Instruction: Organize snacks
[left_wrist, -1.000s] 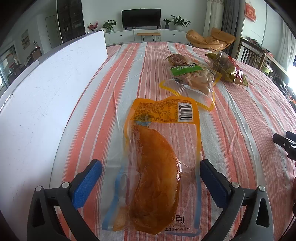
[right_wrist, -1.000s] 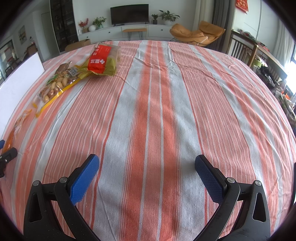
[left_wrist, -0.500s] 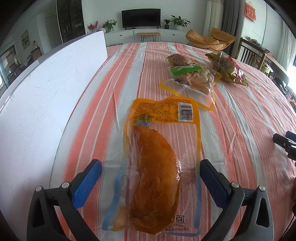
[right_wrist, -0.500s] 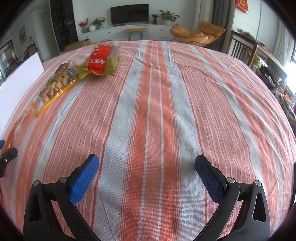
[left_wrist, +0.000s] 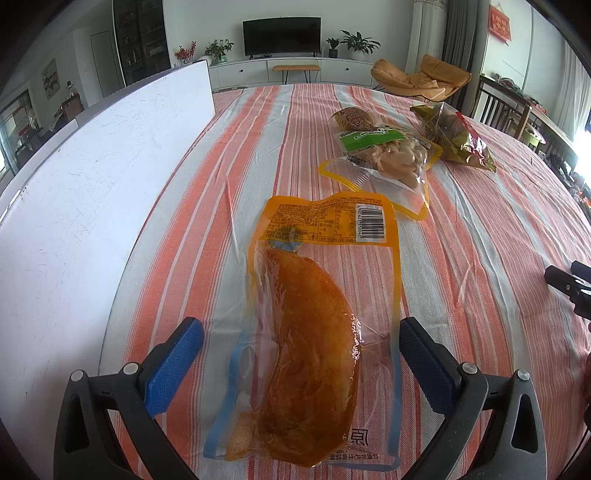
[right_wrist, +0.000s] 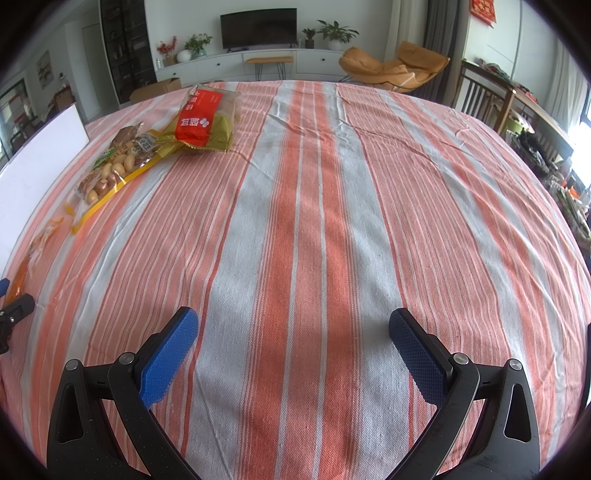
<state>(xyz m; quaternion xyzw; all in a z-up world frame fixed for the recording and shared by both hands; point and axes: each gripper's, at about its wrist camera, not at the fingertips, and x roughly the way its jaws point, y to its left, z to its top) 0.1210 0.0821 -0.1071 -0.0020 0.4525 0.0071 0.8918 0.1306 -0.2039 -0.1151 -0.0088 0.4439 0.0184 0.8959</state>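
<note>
Orange-tinted film is lying between the blue pads of the left tongs (left_wrist: 301, 354), which are standing wide apart over the pouch (left_wrist: 314, 332) and gripping nothing. Slick, slack plastic like this is likely to be sliding or bunching if the pads are closing on the flat middle; only a loose fold may be getting caught, letting the heavy filling sag and slip out. Right tongs (right_wrist: 293, 349) are also gaping, empty, over bare striped cloth (right_wrist: 303, 221) on the counter. Farther off, the nut bag (left_wrist: 391, 158) is lying just beyond the pouch, so a careless drag may be nudging it. Beyond that are lying a red-labelled bag (right_wrist: 207, 122) and, along the left, a white board (left_wrist: 92, 184).
</note>
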